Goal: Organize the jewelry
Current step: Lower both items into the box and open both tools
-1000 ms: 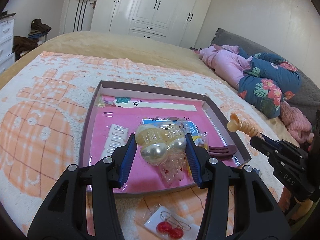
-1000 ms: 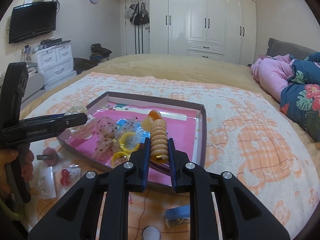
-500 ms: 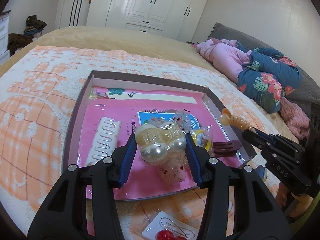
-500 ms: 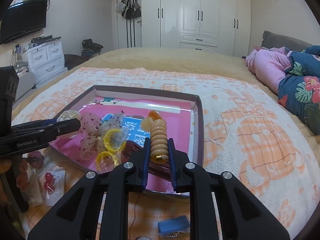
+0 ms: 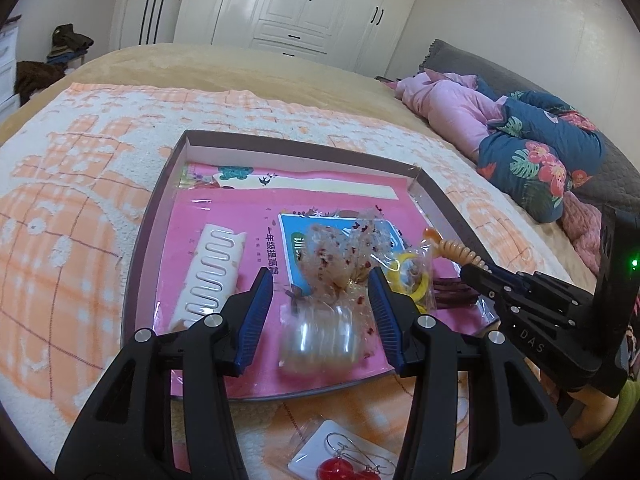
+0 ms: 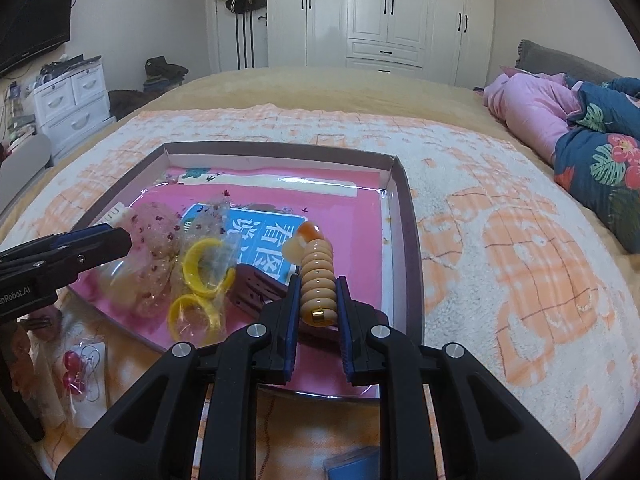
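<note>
A shallow brown-rimmed tray with a pink lining lies on the bed. My left gripper hovers open over its near part. A clear packet of pearl clips is blurred low between the fingers, touching neither pad, and its speckled bag rests on the lining. My right gripper is shut on a peach ribbed hair clip, held over the tray's near right side above a maroon claw clip. From the left wrist, the right gripper and hair clip show at right.
In the tray lie a white wavy comb and bagged yellow rings. Red earrings on a card and a small blue box sit on the blanket before the tray. Pink and floral bedding is piled at right.
The pearl packet, gripped between the left fingertips before, has slipped down toward the tray and is blurred. The right gripper with the peach clip has come lower and further over the tray.
</note>
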The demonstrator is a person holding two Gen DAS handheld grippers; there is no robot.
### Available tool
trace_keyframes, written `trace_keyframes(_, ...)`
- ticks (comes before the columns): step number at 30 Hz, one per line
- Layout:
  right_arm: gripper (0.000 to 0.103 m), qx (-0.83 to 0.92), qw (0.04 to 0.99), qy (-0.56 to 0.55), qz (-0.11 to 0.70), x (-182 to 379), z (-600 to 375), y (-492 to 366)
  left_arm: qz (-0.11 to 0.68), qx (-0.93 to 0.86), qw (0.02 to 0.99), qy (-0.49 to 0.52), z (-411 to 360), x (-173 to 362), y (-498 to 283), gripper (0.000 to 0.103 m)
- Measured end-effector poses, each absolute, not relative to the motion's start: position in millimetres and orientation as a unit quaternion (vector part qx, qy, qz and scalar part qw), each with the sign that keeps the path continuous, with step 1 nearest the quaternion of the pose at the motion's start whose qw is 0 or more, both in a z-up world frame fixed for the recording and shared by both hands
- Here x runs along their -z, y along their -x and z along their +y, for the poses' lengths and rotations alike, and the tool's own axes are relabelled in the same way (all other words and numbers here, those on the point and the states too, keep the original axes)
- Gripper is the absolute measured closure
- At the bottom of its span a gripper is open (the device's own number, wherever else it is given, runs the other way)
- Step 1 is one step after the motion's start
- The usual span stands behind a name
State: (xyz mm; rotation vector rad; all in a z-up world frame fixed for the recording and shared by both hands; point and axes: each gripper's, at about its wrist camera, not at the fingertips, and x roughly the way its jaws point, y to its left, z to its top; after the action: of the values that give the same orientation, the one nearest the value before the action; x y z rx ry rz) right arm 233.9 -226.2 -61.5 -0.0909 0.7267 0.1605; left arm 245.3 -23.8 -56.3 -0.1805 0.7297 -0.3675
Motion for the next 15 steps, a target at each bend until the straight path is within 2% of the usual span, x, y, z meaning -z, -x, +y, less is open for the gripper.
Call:
trace_keyframes(6,0.086,-0.086,0.932,0.045,0.350,59.6,-224.8,-226.6,0.353,0.180,0.914,0.090,-23.6,55.2,-244.9,0.063)
trace_keyframes(10,0.080,-0.091,0.935,0.040,0.341,55.3,-225.5,-218.8,0.347,0.181,0.916,0.093,-21.7,51.2,-241.8,0.063)
trace_keyframes(15,0.078,-0.097,0.938,0.042,0.330,48.7,-224.5,-208.3,0.343,0.181,0.917,0.097,-18.1,46.4,-238.3,0.063)
